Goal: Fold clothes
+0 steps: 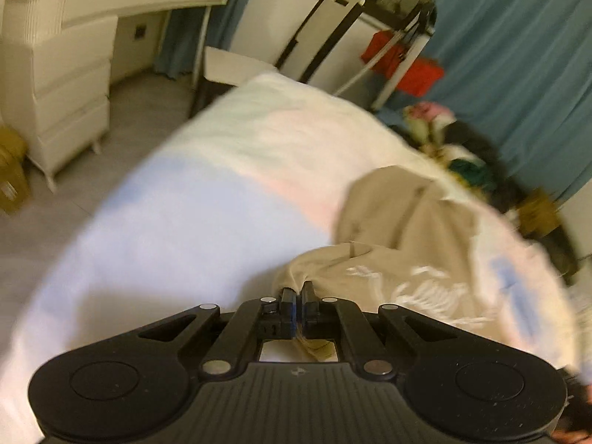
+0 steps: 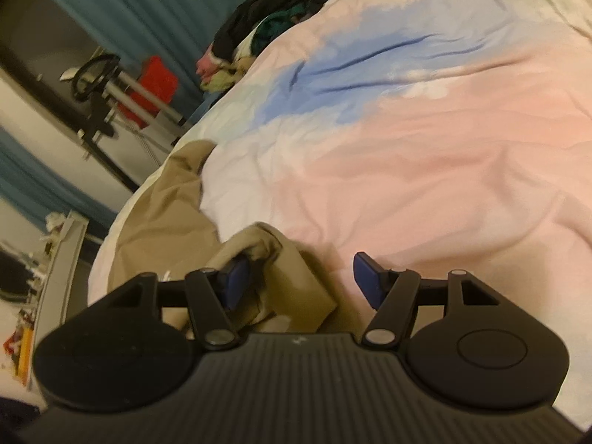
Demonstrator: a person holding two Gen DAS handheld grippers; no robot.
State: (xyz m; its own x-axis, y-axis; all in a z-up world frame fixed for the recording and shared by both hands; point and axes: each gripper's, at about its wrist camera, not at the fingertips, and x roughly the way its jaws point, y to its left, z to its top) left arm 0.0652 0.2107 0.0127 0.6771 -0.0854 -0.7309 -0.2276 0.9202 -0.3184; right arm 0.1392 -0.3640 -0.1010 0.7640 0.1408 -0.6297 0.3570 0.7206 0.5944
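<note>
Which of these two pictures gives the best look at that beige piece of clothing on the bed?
The left wrist view. There the beige garment lies spread across the bedspread, white print visible, with the left tool pinching its edge. The right wrist view shows only a bunched part of it, a fold lying between the open fingers of the right tool.

— What does the left hand-held gripper (image 1: 297, 294) look like?
— Matte black, ribbed body, silver pivot screws beside round caps.
— And the right hand-held gripper (image 2: 301, 281)?
— Same black body, blue finger pads (image 2: 366, 277).
</note>
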